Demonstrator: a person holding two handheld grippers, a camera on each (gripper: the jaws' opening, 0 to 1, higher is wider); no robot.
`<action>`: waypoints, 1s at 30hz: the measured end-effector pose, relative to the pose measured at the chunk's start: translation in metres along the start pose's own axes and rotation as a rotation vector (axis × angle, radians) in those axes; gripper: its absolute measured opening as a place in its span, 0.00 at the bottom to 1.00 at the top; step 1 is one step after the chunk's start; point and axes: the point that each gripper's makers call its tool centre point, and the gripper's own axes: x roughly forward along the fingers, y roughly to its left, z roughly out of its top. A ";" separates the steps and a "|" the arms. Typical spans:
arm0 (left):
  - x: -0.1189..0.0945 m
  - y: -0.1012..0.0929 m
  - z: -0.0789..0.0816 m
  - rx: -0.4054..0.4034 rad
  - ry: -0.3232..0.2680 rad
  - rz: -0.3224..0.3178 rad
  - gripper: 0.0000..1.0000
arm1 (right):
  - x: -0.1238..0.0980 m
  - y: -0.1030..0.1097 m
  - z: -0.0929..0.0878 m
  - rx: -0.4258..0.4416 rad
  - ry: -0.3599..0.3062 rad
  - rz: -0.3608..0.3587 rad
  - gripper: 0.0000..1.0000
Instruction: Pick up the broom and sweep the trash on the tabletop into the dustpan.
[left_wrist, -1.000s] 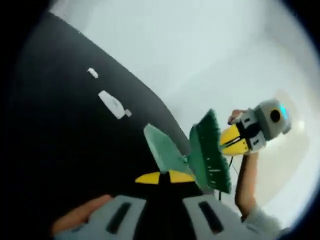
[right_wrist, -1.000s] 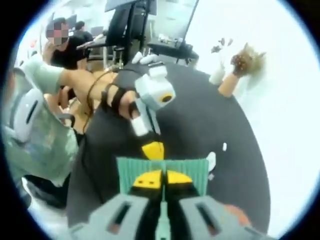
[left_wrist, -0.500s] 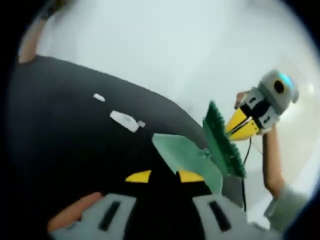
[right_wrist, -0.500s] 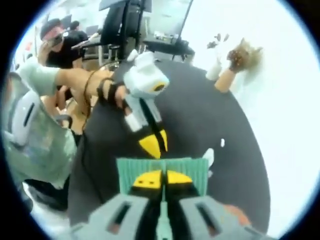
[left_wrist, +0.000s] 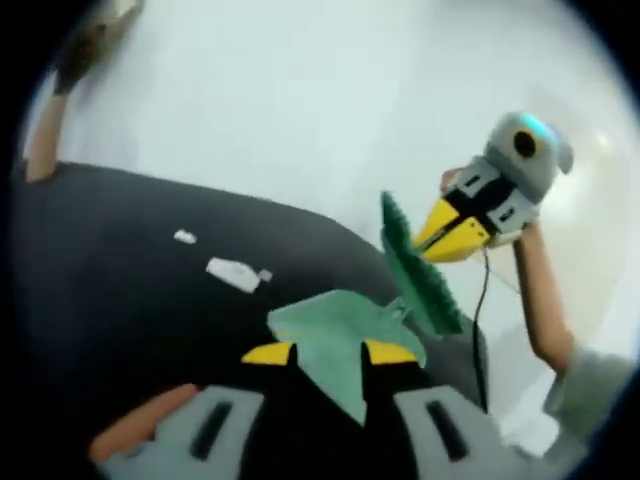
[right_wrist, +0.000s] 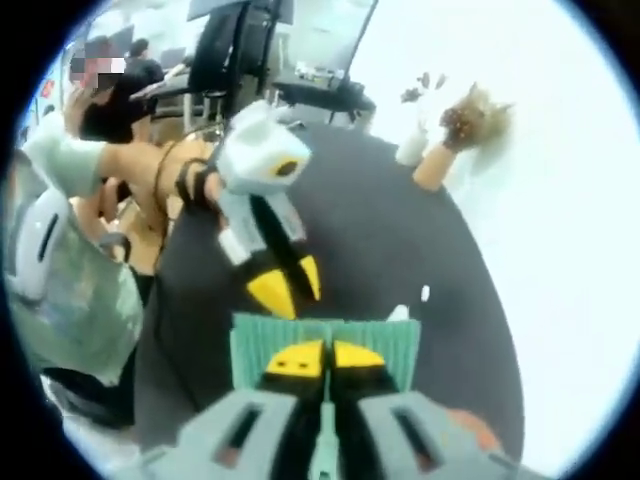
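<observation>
Status: pick-up done, sweeping not yet begun.

- Clamping the broom (right_wrist: 250, 340) in the right tool (right_wrist: 320, 358), jaws narrow on the head, bristle row lying across the jaw tips.
- Carrying the dustpan (left_wrist: 330, 320) in the left tool (left_wrist: 328, 352), jaws set partly apart with the green pan lying between the yellow tips; judging this as a grip, not a rest.
- Holding the right tool (left_wrist: 440, 235) and broom (left_wrist: 420, 285) ahead and to the right of the left tool, just beyond the pan, apparently at or past the desk (left_wrist: 110, 300) edge and clear of the top.
- Showing the left tool (right_wrist: 283, 285) just ahead of the broom in the right gripper view.
- Leaving the trash (left_wrist: 235, 272), white scraps, lying on the desk ahead and to the left of the left tool, well apart from both pan and bristles.

Remaining, as judged: lowering the pan to the desk beside the scraps, bringing the bristles behind them, sweeping them in.

Markings: finding no readable brand, label or writing on broom, dustpan or tools.
</observation>
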 end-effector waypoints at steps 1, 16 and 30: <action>-0.001 -0.003 0.003 0.009 -0.008 -0.006 0.27 | -0.001 0.001 0.000 0.005 0.001 -0.002 0.01; -0.023 -0.052 0.038 0.016 -0.162 -0.242 0.38 | -0.017 -0.013 0.002 0.091 -0.058 -0.145 0.01; 0.025 -0.054 0.035 -0.079 -0.078 -0.247 0.38 | -0.003 -0.005 0.009 0.044 -0.051 -0.106 0.01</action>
